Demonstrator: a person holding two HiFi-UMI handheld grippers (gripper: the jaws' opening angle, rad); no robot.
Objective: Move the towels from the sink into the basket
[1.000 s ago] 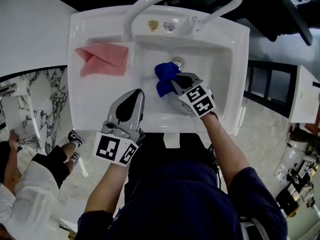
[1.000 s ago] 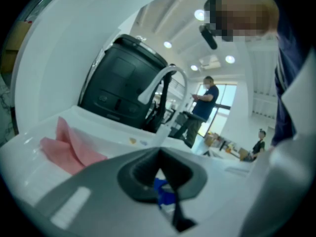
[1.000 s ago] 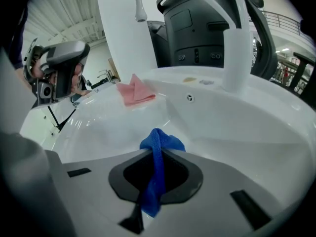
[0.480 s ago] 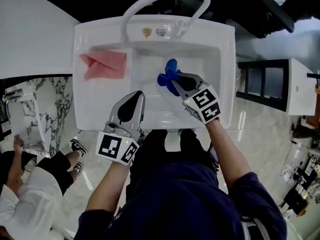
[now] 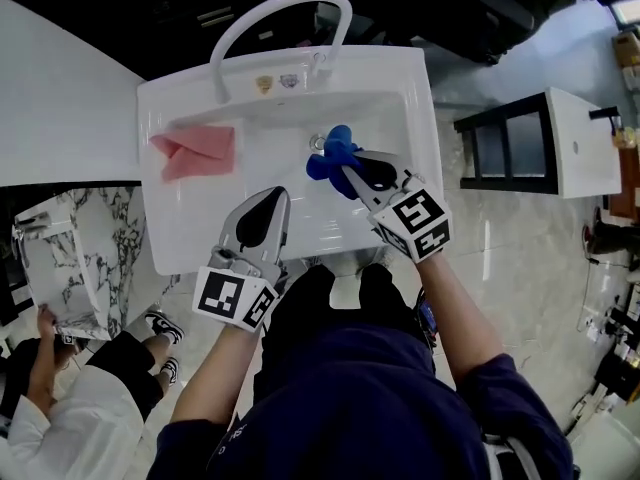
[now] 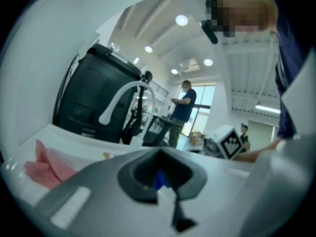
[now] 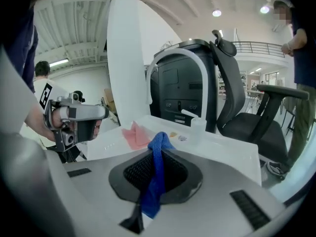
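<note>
Blue towel (image 5: pixel 322 161) clamped in right gripper (image 5: pixel 347 174); left gripper (image 5: pixel 269 201) seemingly closed; sink stickers (image 5: pixel 265 83) illegible

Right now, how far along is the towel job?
Done: nothing yet; no basket is in view. In hand: the blue towel is clamped in the right gripper's jaws over the sink. To do: carry it to the basket, then fetch the pink towel lying at the sink's left side.

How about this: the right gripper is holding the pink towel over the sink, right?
No. The right gripper is shut on the blue towel, not the pink one, over the sink; the right gripper view shows it. The pink towel lies on the sink's ledge.
</note>
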